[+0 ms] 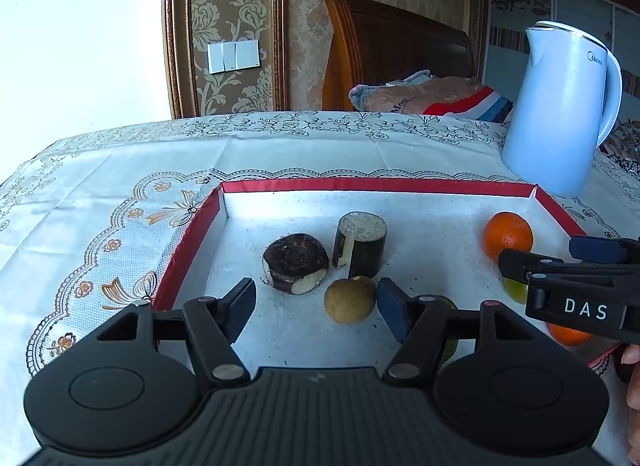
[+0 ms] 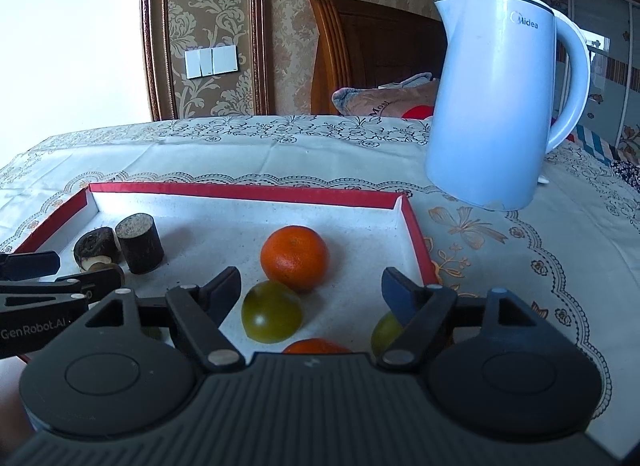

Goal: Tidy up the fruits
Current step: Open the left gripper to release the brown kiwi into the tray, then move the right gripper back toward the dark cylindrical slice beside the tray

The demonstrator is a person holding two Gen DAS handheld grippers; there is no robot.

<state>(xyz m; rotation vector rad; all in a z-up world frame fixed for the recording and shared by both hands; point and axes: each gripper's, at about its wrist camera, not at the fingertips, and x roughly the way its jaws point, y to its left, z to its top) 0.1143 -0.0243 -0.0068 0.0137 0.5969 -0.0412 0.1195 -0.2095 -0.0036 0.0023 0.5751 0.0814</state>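
Fruits lying loose in red-rimmed tray (image 2: 416,225) on desk; left gripper (image 1: 316,306) hovering, jaws released, beside brown fruit (image 1: 349,300), likely lining up grasp; right gripper (image 2: 311,290) hanging with jaws spread over green fruit (image 2: 272,312), orange (image 2: 295,257) touching it behind

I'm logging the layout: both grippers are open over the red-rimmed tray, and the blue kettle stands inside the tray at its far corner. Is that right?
Not quite. The blue kettle stands outside the red-rimmed tray, on the tablecloth beyond its far right corner, as the right wrist view shows. The rest holds: the left gripper and the right gripper are both open over the tray.
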